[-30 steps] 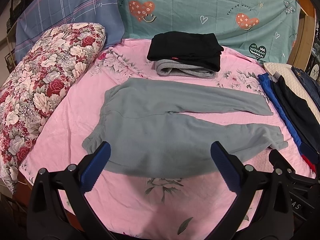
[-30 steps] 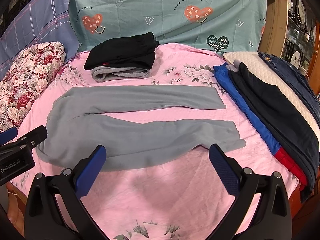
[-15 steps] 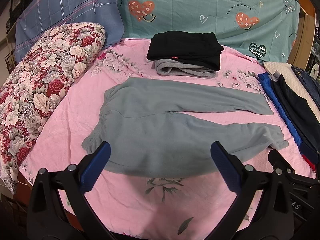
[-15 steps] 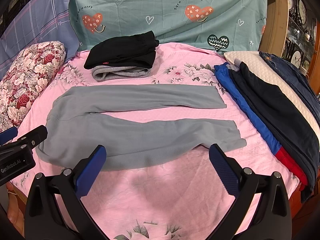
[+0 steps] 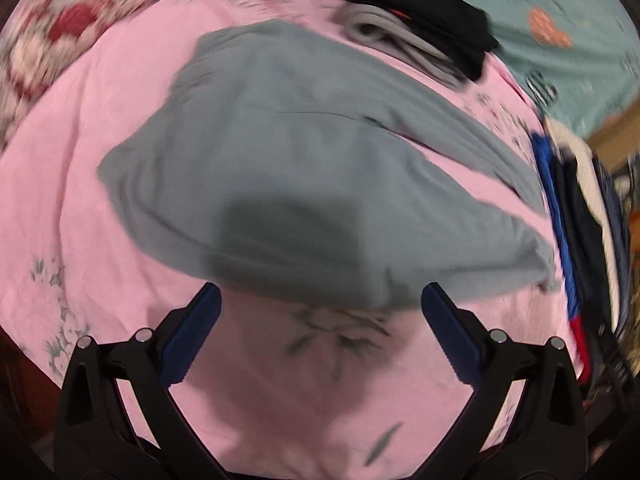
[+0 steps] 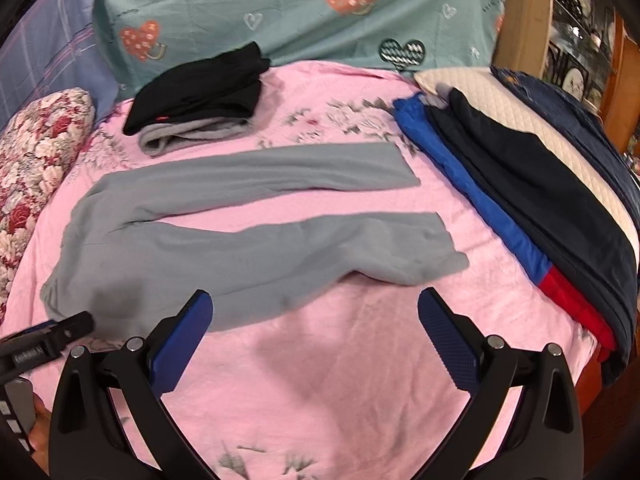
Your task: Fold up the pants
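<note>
Pants in grey lay spread flat on the pink floral bedsheet, waistband to our left and both legs stretched apart toward the right, when we took these views. We held the left gripper low over the near edge of the waist end, its jaws spread wide and empty, its dark shadow falling on the cloth; that view was blurred. We kept the right gripper just short of the nearer leg, jaws likewise spread and holding nothing. Behind the pants sat a folded black garment on top of a folded grey one. Along the right edge of the bed lay a row of dark, blue and red clothes, and a flowered pillow lay at left.
</note>
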Available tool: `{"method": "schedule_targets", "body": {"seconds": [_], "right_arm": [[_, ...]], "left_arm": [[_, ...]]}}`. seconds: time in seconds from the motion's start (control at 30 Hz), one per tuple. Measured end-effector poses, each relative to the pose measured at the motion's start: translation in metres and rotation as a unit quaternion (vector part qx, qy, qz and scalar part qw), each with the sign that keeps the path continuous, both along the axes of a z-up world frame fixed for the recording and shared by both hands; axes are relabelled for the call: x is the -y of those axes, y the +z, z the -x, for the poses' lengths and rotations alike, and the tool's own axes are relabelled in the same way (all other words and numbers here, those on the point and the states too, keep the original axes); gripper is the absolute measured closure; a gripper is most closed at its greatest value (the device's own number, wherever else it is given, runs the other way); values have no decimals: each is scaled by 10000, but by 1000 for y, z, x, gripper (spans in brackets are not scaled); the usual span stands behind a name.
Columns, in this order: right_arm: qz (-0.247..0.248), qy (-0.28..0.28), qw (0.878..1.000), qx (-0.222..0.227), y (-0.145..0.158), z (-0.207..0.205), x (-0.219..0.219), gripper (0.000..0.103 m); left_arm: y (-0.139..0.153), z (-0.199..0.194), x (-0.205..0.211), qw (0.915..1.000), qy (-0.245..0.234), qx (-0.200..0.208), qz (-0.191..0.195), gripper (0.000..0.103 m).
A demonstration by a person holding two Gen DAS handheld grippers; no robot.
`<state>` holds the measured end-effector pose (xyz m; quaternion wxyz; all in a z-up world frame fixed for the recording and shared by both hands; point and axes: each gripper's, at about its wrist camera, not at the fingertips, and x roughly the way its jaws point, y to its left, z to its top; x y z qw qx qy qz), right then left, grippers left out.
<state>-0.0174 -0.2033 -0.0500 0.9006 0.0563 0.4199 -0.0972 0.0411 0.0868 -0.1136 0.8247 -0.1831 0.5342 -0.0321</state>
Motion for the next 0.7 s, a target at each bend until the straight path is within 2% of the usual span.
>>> {"method": "schedule_targets", "body": {"seconds": [0.1, 0.17, 0.27, 0.37, 0.43, 0.5, 0.6, 0.67, 0.7], "right_arm": [[-79, -76, 9999, -102, -7, 0, 8, 1], [-133, -61, 9998, -151, -10, -1, 10, 1], [-97, 32, 9999, -139, -11, -1, 7, 1], [-38, 42, 9998, -182, -12, -2, 10, 1], [-86, -23, 9997, -206, -13, -3, 15, 1], [-109, -105, 9997, -213, -14, -3, 23, 1], [-30, -289, 9993, -228, -13, -1, 40, 1], [58, -465, 9987, -220, -11, 3, 55, 1], [88, -560, 9981, -223, -11, 5, 64, 1]], "left_arm": [[-13, -12, -47, 9974, 458, -184, 528, 2], [-20, -22, -70, 9949, 678, -299, 687, 5], [-23, -31, -85, 9913, 759, -376, 1007, 9], [-23, -35, -89, 9895, 809, -429, 1116, 14], [-23, -36, -91, 9897, 840, -434, 1073, 21], [-23, -36, -97, 9892, 852, -475, 1093, 33], [-25, -30, -112, 9858, 916, -504, 1312, 35], [-27, -33, -117, 9858, 940, -473, 1307, 38], [-27, -37, -118, 9864, 993, -449, 1227, 49]]}}
